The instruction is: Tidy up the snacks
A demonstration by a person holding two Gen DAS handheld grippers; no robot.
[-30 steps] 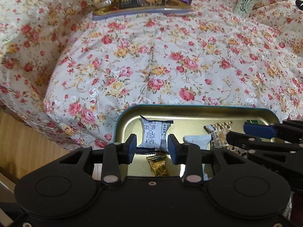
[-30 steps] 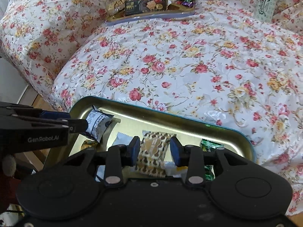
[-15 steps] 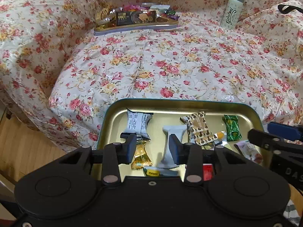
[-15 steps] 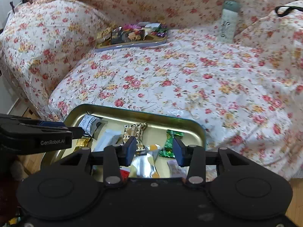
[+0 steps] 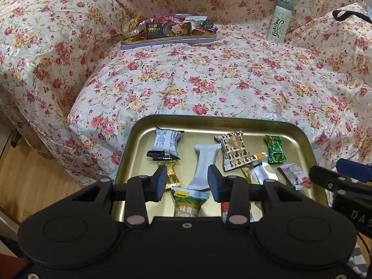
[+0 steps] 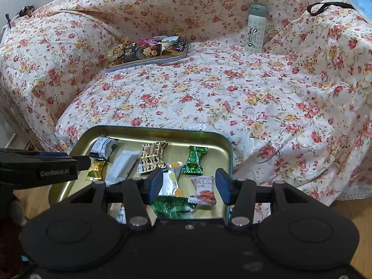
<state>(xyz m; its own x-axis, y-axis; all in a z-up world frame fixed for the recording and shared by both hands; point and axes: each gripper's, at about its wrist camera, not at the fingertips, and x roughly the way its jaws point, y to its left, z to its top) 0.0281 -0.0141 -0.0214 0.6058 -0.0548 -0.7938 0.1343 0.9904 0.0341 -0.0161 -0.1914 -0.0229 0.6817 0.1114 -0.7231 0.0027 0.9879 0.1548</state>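
Two grippers hang over the gold tin tray (image 5: 139, 134) at the near edge of the floral couch (image 5: 220, 86): the left gripper (image 5: 186, 182) has its jaws apart with nothing pinched, and the right gripper's (image 6: 189, 183) jaws are opening, also empty. Inside that tray sit loose snacks, like a white bar (image 5: 204, 162), a brown patterned packet (image 5: 234, 153) right of it and a green candy (image 6: 194, 159) further right. Way behind the tray, against the backrest, there's a second tin (image 6: 148, 58) piled with sweets, and a pale tube (image 6: 255, 30) right of it.
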